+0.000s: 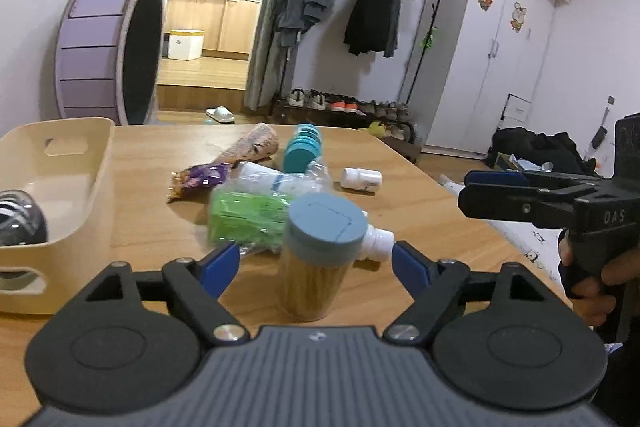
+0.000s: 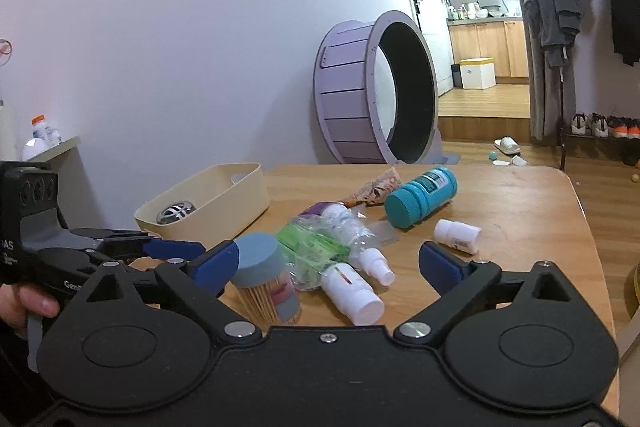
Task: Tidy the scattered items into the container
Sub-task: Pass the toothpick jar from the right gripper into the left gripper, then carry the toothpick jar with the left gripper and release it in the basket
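A toothpick jar [image 1: 324,235] [image 2: 260,259] with a grey-blue lid stands upright between the fingers of my left gripper [image 1: 316,263], which is open and does not touch it. Behind the jar lie a green packet in clear wrap [image 1: 248,215], a white bottle [image 1: 376,245] on its side, a teal bottle [image 1: 304,147], a small white bottle [image 1: 362,179] and a purple snack bag [image 1: 200,179]. The cream container [image 1: 96,163] [image 2: 224,199] sits at the left with a black and silver ball [image 1: 20,219] inside. My right gripper [image 2: 329,263] is open and holds nothing, just short of the pile.
The wooden table [image 2: 520,211] ends close behind the teal bottle and on the right. A purple wheel [image 2: 360,95] stands on the floor past the table, and a clothes rack [image 1: 360,7] with shoes under it stands further back. A hand [image 1: 592,291] holds the right gripper's handle.
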A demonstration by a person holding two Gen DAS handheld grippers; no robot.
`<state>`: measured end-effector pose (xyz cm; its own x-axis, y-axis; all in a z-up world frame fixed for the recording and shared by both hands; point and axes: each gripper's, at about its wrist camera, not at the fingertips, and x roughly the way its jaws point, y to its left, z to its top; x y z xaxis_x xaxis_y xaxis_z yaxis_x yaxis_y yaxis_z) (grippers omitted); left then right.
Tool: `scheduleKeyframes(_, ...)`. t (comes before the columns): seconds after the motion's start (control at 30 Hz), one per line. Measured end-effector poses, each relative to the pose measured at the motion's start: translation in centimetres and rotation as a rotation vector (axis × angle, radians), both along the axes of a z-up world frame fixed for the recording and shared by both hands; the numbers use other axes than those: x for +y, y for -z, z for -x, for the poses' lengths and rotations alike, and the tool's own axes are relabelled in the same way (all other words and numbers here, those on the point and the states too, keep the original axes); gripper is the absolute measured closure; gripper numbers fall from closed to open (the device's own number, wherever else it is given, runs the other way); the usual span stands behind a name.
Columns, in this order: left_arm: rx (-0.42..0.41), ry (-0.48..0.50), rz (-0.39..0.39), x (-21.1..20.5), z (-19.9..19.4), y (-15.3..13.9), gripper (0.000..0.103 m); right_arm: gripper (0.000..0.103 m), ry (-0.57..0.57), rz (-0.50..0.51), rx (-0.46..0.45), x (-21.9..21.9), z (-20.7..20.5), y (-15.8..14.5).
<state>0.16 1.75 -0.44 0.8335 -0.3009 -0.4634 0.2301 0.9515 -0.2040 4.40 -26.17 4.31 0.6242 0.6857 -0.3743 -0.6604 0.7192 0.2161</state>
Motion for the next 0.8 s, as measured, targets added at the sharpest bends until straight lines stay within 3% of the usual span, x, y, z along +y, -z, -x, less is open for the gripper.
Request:
scheduleKeyframes(0.4, -0.024, -0.029, -0.059, -1.8, -1.6, 0.7, 0.027, 0.006, 0.017, -0.025, -0.002, -1.6, 0.2, 0.0)
scheduleKeyframes(0.47, -0.027, -0.028, -0.065, -2.0, -1.8, 0.8, 0.034, 0.006, 0.017, -0.022, -0.002, -1.6, 0.2, 0.0)
scheduleKeyframes(0.57, -0.02, -0.031, -0.066, -2.0, -2.1, 0.8, 0.052, 0.006, 0.013, -0.022, -0.004, -1.6, 0.3, 0.0)
scheduleKeyframes(0.8, -0.031, -0.023, -0.056, -1.8, -1.6, 0.4, 0.054, 0.006, 0.003, -0.017, -0.004, -1.1, 0.4, 0.0)
